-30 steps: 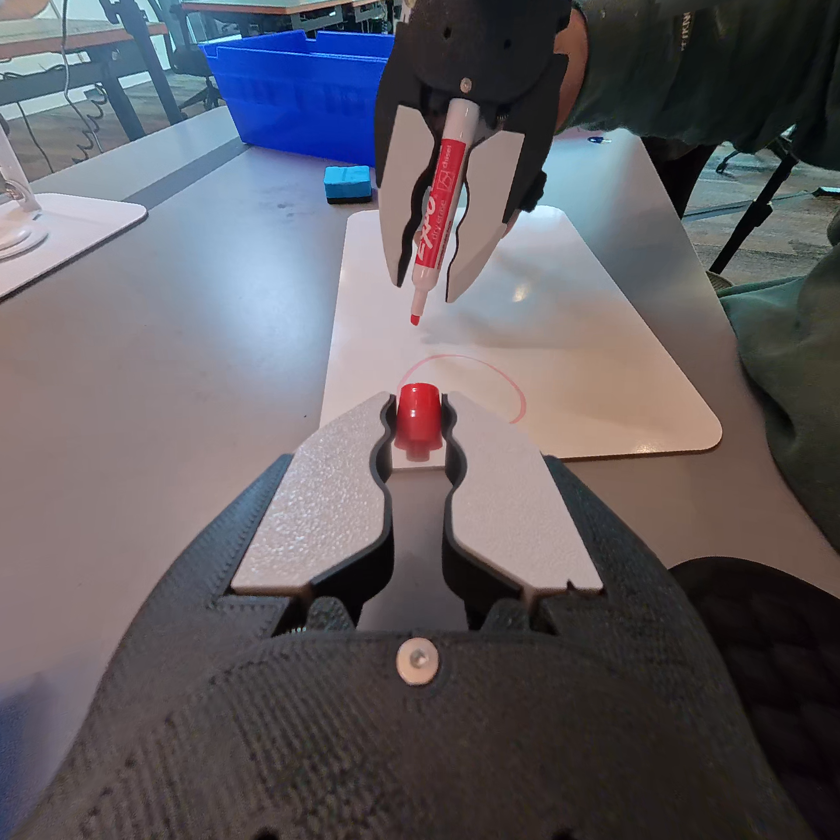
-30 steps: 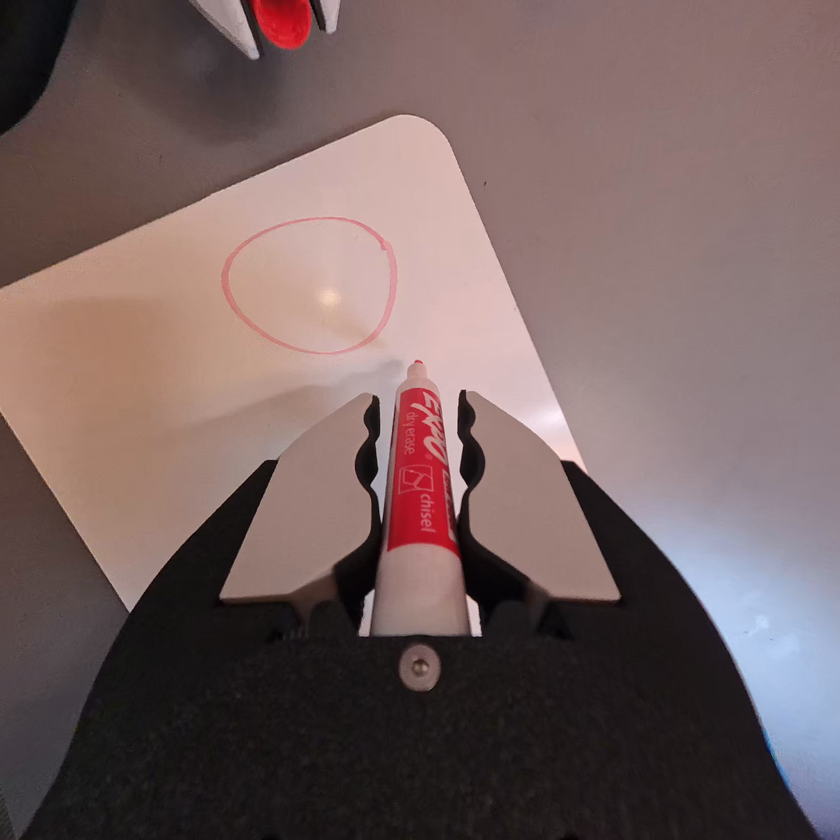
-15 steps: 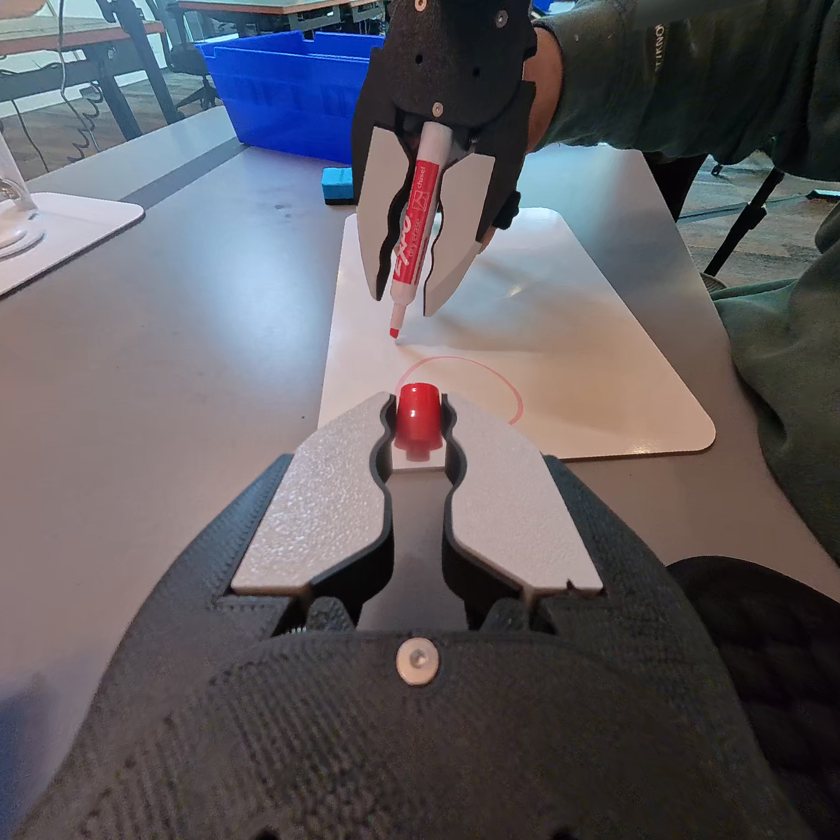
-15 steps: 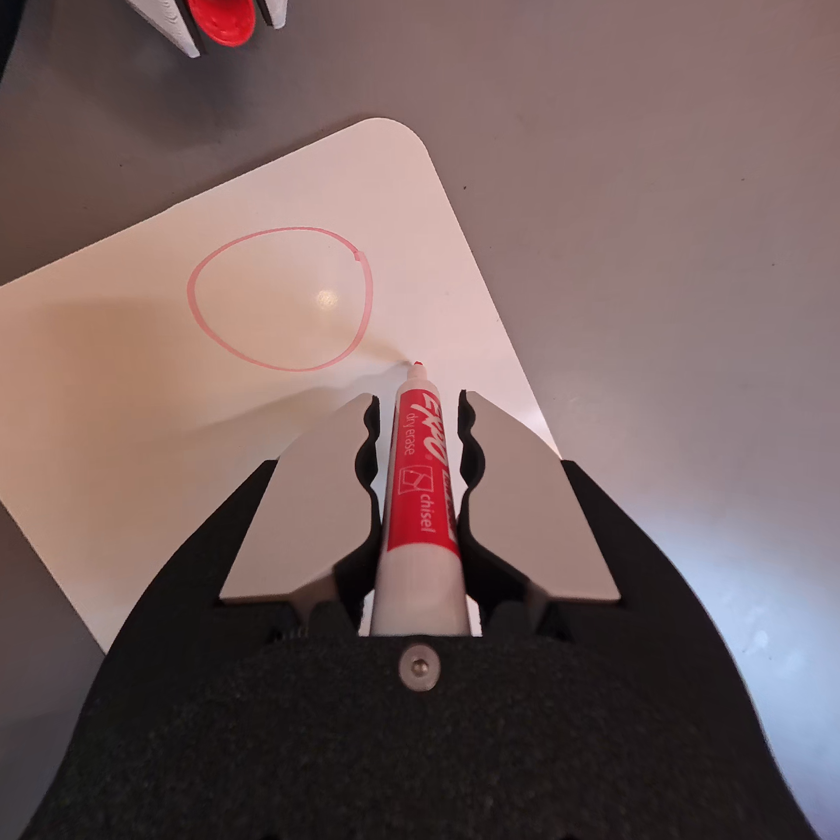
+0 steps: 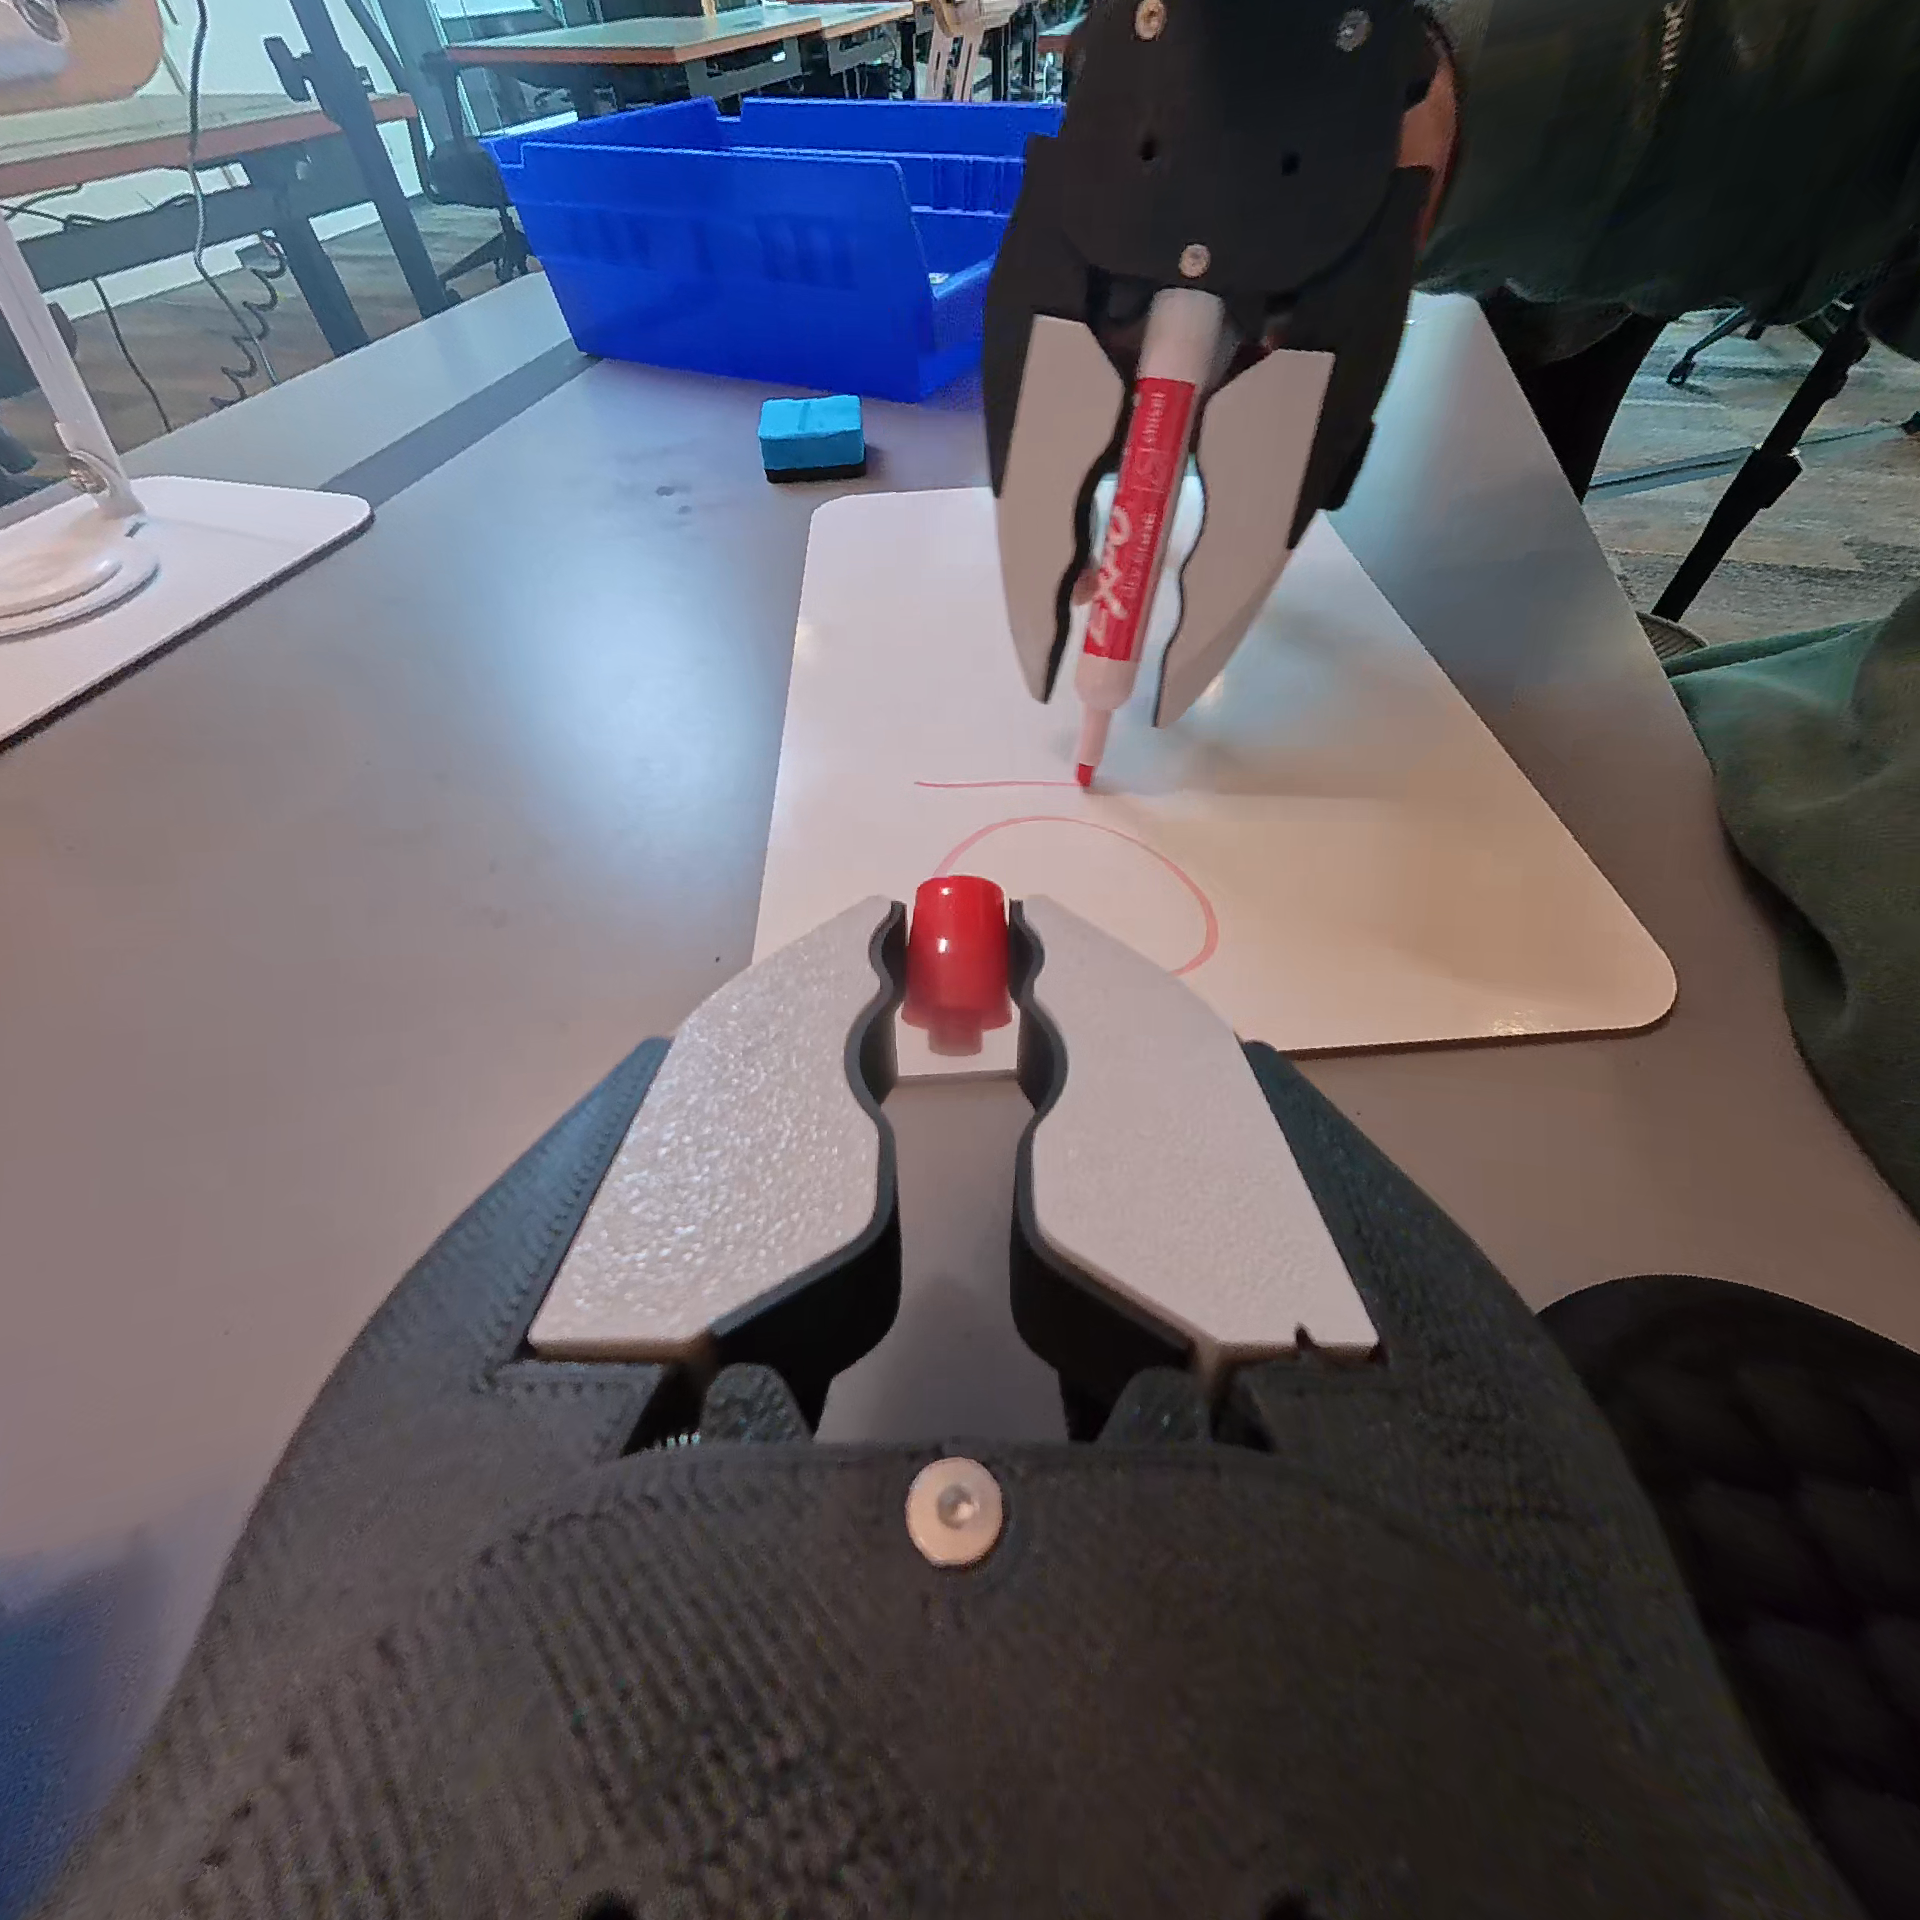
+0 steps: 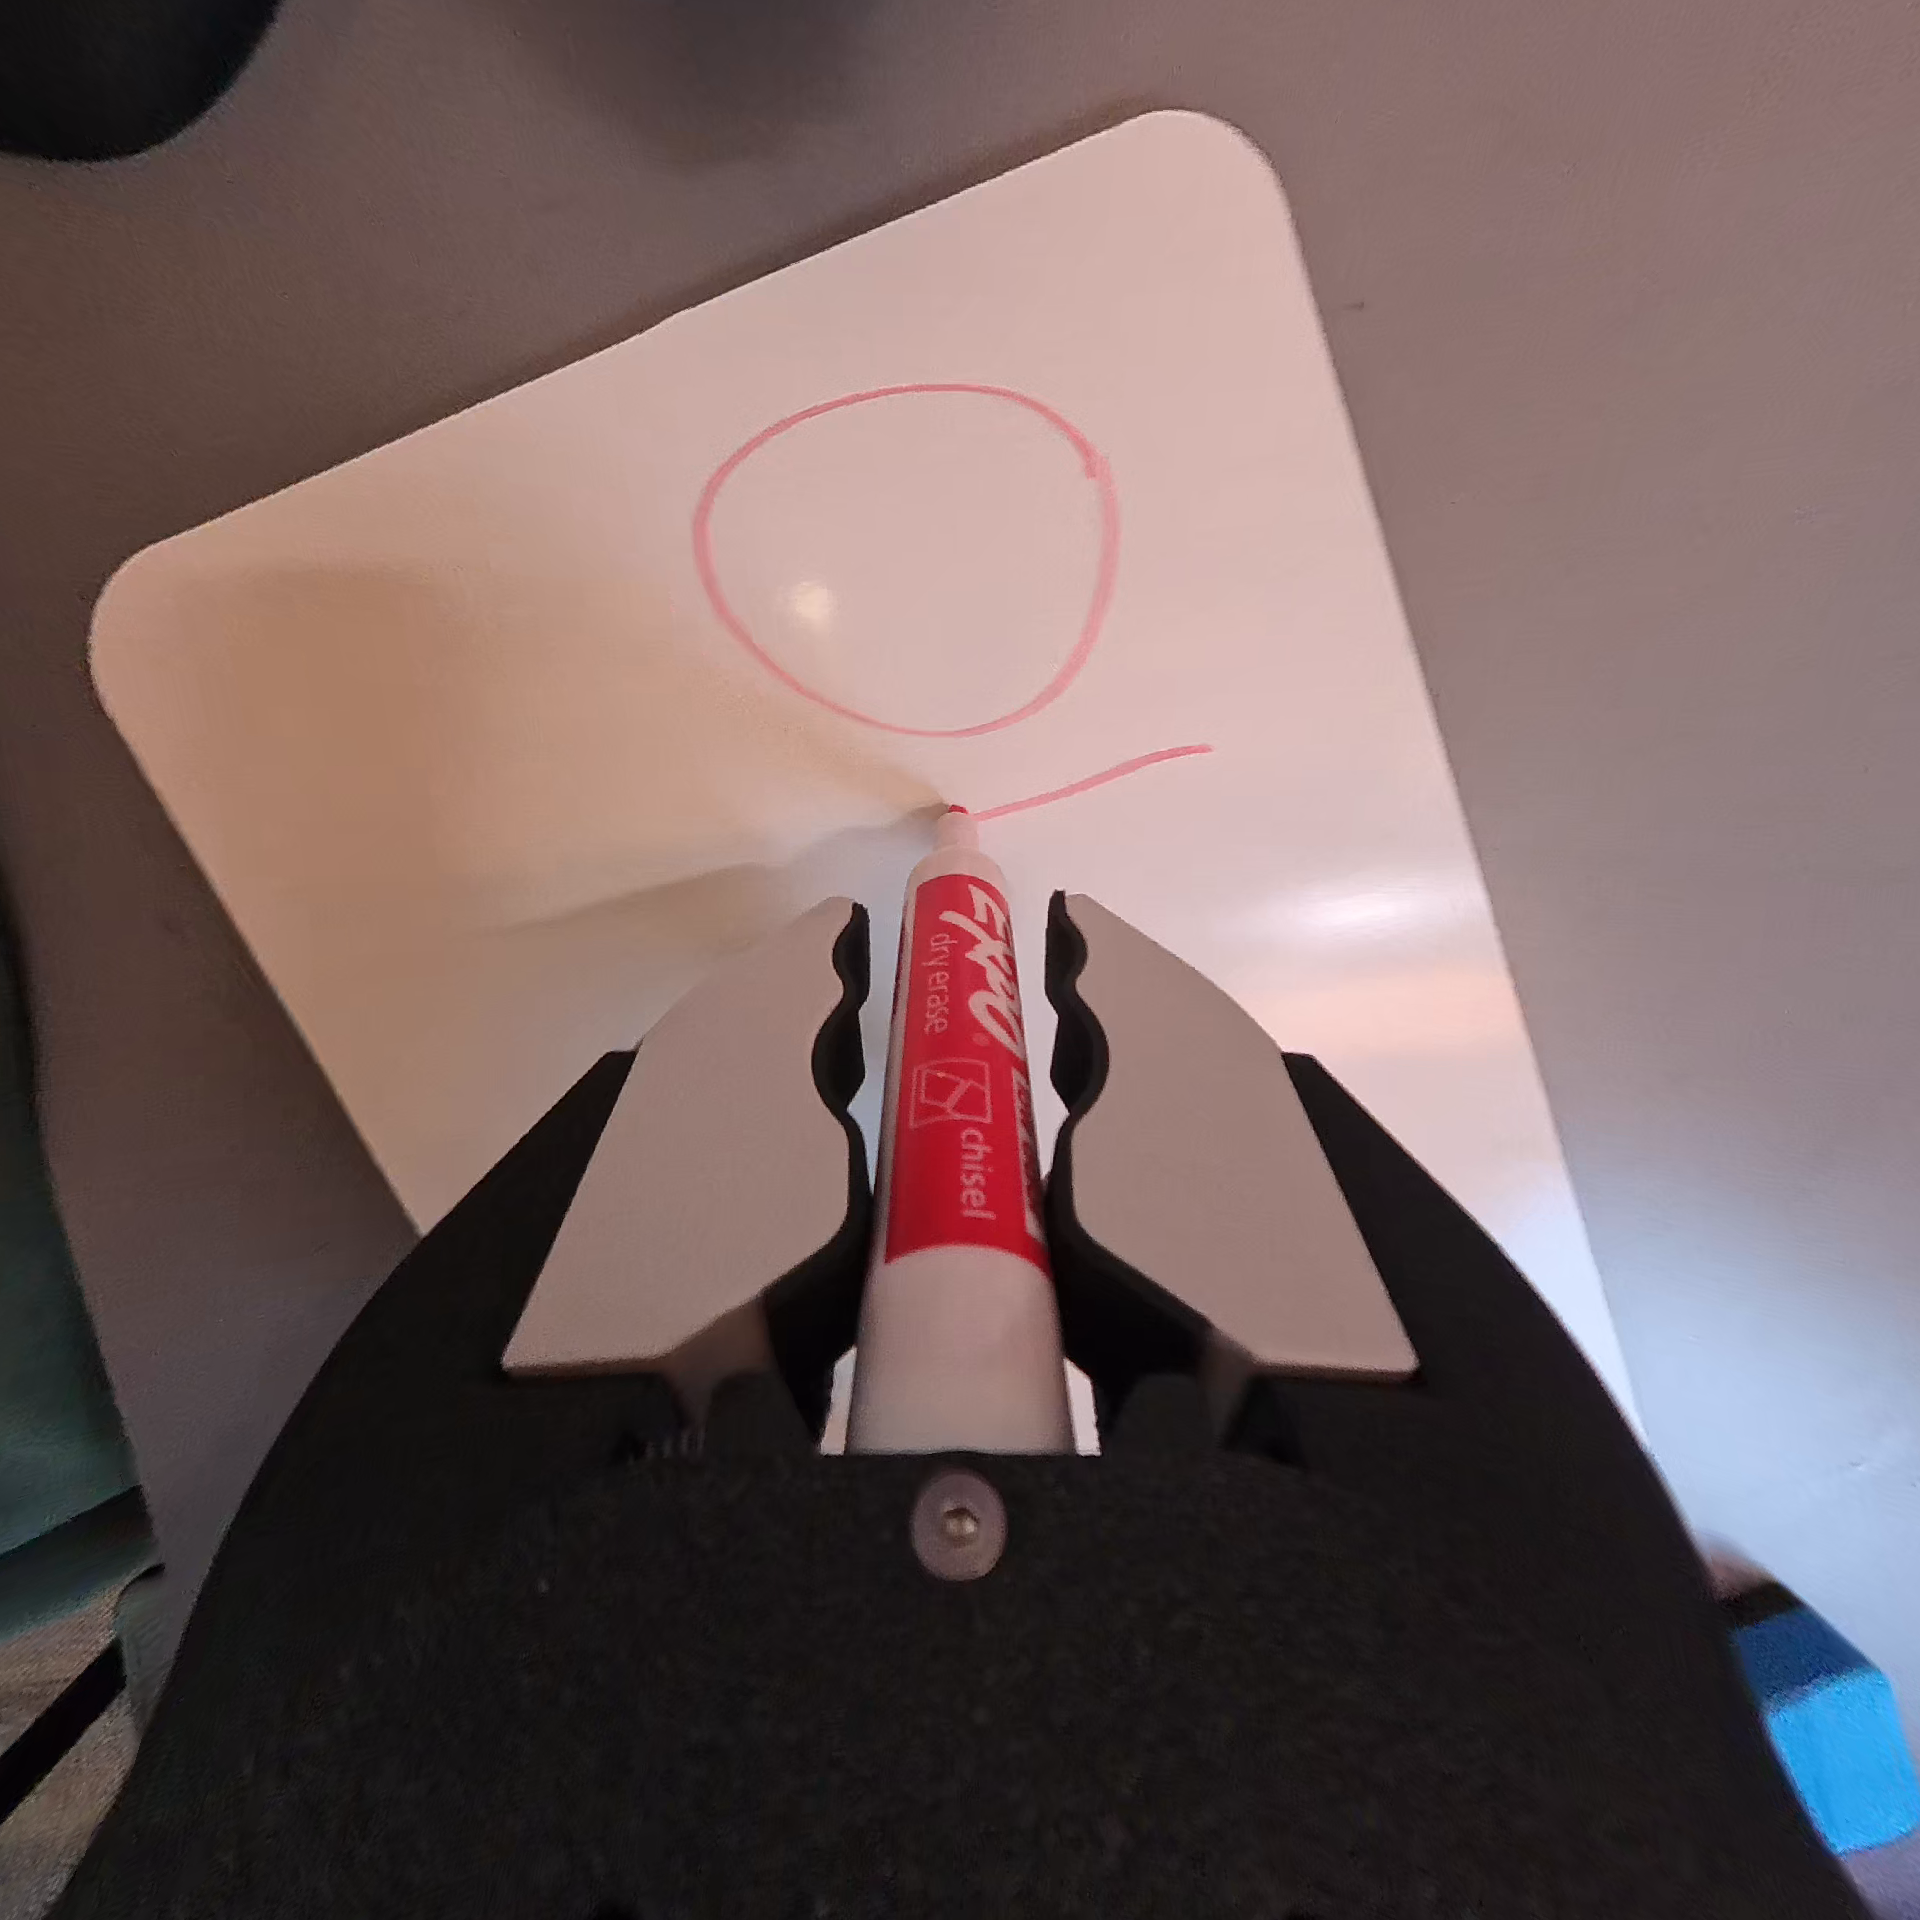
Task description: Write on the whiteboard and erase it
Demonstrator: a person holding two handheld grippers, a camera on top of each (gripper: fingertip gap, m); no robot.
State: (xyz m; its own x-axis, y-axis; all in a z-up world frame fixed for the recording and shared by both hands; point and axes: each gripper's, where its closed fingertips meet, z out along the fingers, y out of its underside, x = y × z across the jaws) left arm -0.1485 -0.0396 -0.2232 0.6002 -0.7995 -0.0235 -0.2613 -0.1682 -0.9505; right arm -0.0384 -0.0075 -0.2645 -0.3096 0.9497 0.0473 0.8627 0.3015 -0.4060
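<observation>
A white whiteboard (image 5: 1351, 831) lies flat on the grey table, with a red circle (image 6: 904, 561) and a red line (image 6: 1091, 790) drawn on it. My right gripper (image 6: 956, 925) is shut on a red marker (image 6: 961, 1101), held deep between the fingers. The marker's tip (image 5: 1084, 774) touches the board at the end of the line. In the left wrist view the right gripper (image 5: 1107, 707) stands tilted over the board. My left gripper (image 5: 956, 925) is shut on the red marker cap (image 5: 956, 956) at the board's near edge.
A blue eraser (image 5: 810, 436) lies on the table beyond the board; it also shows in the right wrist view (image 6: 1829, 1725). A blue bin (image 5: 748, 239) stands behind it. A white stand base (image 5: 156, 561) is at the left. A person's green sleeve (image 5: 1829, 831) is at the right. The tips of one gripper are about 12 cm away from the tips of the other.
The right gripper lowered the marker onto the board and drew a line beside the circle, moving right in the left wrist view. The left gripper has held still with the cap.
</observation>
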